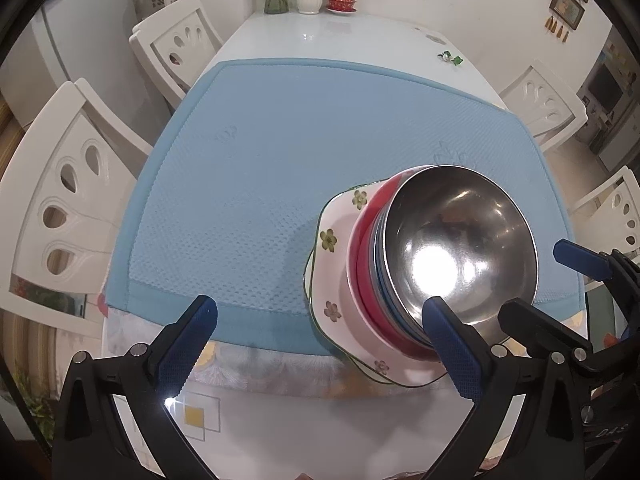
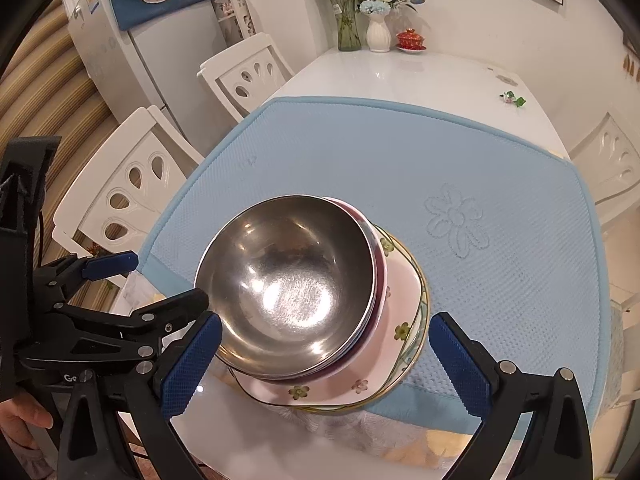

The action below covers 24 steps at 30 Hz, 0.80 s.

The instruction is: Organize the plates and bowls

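The right gripper (image 2: 326,354) is hovering with its blue-padded fingers (image 2: 192,364) spread wide on either side of the stack, gripping nothing. A shiny stainless-steel bowl (image 2: 288,276) is sitting on top, nested in a red bowl (image 2: 382,276), and both are resting on a pink flower-patterned plate (image 2: 400,320). The plate is lying half on the light blue textured mat (image 2: 400,168), overhanging its near edge. The left gripper (image 2: 156,284) is reaching in from the left, one black jaw tip just beside the steel rim.

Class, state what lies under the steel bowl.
Under the steel bowl sit nested bowl rims, one red, on a floral plate. How many bowls are stacked and the plate's centre are covered.
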{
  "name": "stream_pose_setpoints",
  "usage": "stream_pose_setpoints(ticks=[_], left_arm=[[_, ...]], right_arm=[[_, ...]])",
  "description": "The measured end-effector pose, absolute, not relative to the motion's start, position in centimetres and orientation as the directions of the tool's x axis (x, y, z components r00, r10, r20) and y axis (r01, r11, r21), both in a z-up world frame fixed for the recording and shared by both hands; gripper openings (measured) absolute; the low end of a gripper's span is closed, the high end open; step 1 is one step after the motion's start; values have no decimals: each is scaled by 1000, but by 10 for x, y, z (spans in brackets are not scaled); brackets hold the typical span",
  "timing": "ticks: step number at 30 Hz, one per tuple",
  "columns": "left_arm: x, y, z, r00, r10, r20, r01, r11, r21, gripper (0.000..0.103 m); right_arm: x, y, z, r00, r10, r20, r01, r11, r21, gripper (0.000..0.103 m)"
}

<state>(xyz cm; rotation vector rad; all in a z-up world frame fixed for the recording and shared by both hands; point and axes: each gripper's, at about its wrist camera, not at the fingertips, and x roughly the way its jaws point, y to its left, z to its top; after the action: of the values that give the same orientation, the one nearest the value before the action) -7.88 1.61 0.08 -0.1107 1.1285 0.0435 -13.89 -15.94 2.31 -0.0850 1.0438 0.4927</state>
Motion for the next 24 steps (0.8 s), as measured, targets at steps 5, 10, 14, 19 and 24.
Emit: stream_pose_setpoints(ticks=[5, 10, 14, 19, 24], left_arm=[[-79, 16, 1, 429, -22, -903, -90, 994, -67, 102], [-80, 18, 1, 431, -25, -902, -96, 993, -74, 102], [-80, 18, 1, 431, -27, -902, -99, 992, -77, 102], [-81, 19, 1, 432, -28, -902, -101, 992, -79, 102], [-82, 21, 1, 429, -38, -902, -111, 989, -95, 102]], right_arm=[[-138, -160, 23, 399, 357, -844, -429, 887, 172, 103], [-139, -158, 24, 405, 354, -843, -433, 886, 165, 103], [-138, -158, 24, 403, 354, -844, -433, 886, 165, 103], [-138, -157, 24, 400, 354, -846, -431, 887, 167, 103], [-138, -158, 22, 387, 358, -849, -426, 887, 180, 103]])
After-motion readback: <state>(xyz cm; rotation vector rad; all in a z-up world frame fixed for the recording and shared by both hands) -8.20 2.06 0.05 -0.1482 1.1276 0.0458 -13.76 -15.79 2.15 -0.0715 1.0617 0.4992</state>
